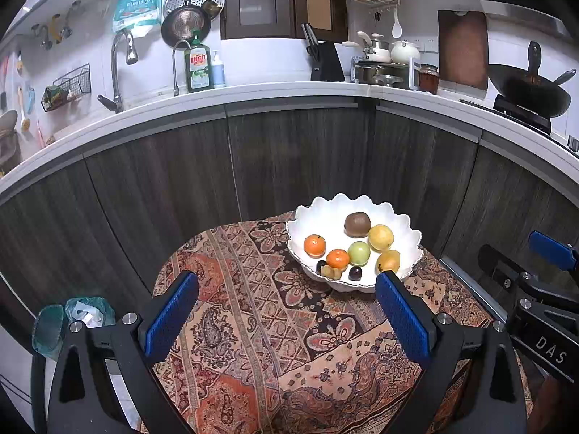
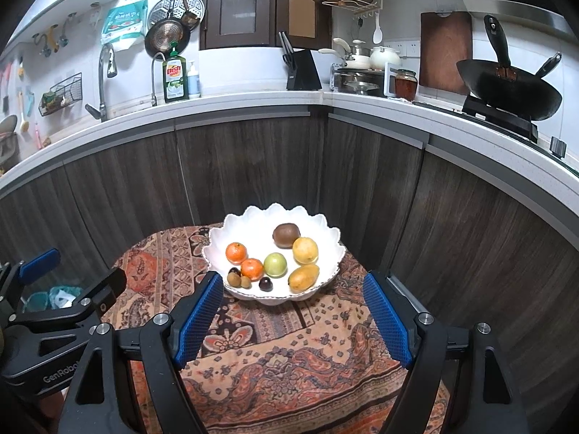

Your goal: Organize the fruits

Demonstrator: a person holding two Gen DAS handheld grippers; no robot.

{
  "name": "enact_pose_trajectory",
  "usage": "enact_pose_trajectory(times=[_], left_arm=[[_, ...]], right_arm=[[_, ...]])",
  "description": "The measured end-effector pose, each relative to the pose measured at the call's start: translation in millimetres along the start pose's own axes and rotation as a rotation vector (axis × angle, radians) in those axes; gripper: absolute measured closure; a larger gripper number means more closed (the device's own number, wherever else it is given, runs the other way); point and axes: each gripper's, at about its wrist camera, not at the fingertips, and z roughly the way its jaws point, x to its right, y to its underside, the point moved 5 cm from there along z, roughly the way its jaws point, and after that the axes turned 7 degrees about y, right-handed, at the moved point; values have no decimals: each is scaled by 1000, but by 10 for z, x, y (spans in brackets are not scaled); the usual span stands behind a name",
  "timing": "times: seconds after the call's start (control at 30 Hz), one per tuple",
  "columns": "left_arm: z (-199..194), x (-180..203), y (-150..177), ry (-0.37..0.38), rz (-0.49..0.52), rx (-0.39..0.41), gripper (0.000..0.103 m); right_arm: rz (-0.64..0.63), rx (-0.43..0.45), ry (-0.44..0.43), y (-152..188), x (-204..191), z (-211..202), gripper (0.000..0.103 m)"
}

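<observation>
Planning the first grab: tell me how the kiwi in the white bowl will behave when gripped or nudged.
The kiwi looks rounded, so a nudge would probably roll it down the bowl's sloping wall toward the yellow fruit it seems to touch. Its matte brown skin should grip well. It is probably soft, so squeeze gently.

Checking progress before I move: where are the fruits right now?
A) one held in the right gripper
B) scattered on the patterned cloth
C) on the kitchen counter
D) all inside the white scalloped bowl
D: the kiwi, both oranges and the rest lie inside the white bowl; both grippers are empty.
</observation>
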Motion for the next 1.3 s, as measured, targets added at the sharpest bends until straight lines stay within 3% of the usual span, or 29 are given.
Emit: enact_pose_trajectory(times=[1.3], left_arm=[[45,0,65,4,1,-16,4]], right_arm=[[9,-10,-2,19,12,3,23]])
